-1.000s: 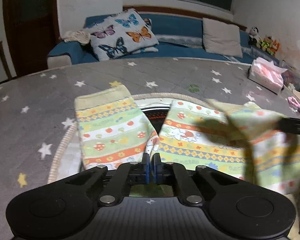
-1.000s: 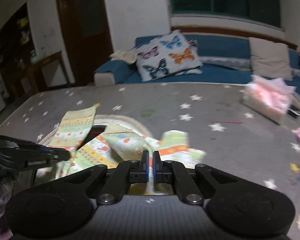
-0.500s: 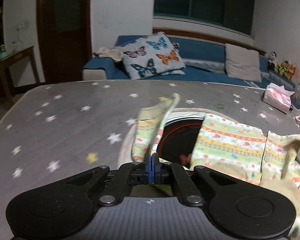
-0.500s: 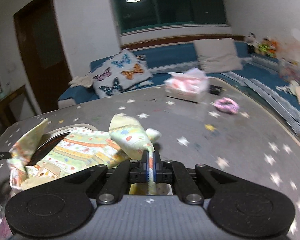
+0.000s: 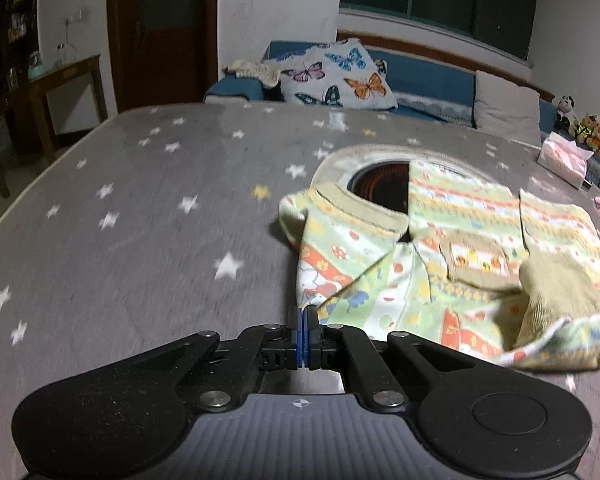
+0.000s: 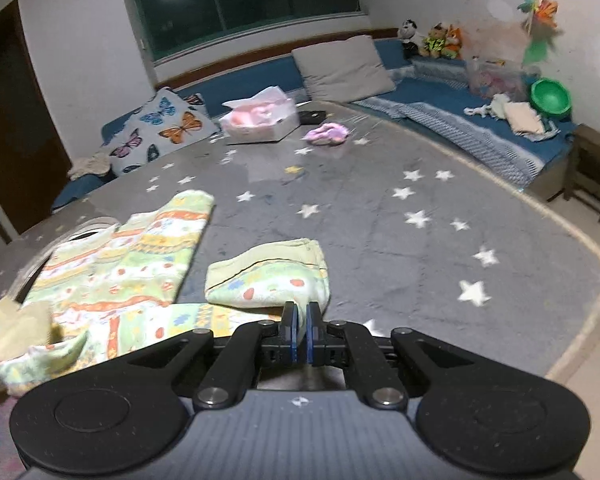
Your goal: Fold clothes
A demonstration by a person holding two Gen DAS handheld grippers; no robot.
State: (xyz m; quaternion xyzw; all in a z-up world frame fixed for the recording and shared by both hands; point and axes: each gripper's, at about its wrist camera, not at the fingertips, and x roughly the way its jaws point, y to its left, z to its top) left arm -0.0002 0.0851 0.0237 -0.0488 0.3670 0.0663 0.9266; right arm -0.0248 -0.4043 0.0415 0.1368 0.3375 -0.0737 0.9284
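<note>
A child's garment [image 5: 460, 248] with green, yellow and orange stripes lies crumpled on the grey star-patterned table cover [image 5: 140, 240]. My left gripper [image 5: 304, 314] is shut on its near left corner, and the cloth spreads away to the right. In the right wrist view the same garment [image 6: 120, 272] lies at the left, with one part folded over [image 6: 268, 276] just ahead of my right gripper [image 6: 301, 312]. That gripper's pads stand almost together, and the folded part's edge reaches its tips.
A dark round opening [image 5: 380, 178] in the table shows beside the garment. A tissue box [image 6: 260, 120] and a pink cloth item [image 6: 328, 134] lie farther back. The table's rounded edge [image 6: 580, 248] runs along the right. A blue sofa with a butterfly cushion [image 5: 336, 76] stands behind.
The left gripper has dragged its corner leftward, so the garment now lies to its right. The right gripper swung rightward and brought its lifted part down onto the table.
</note>
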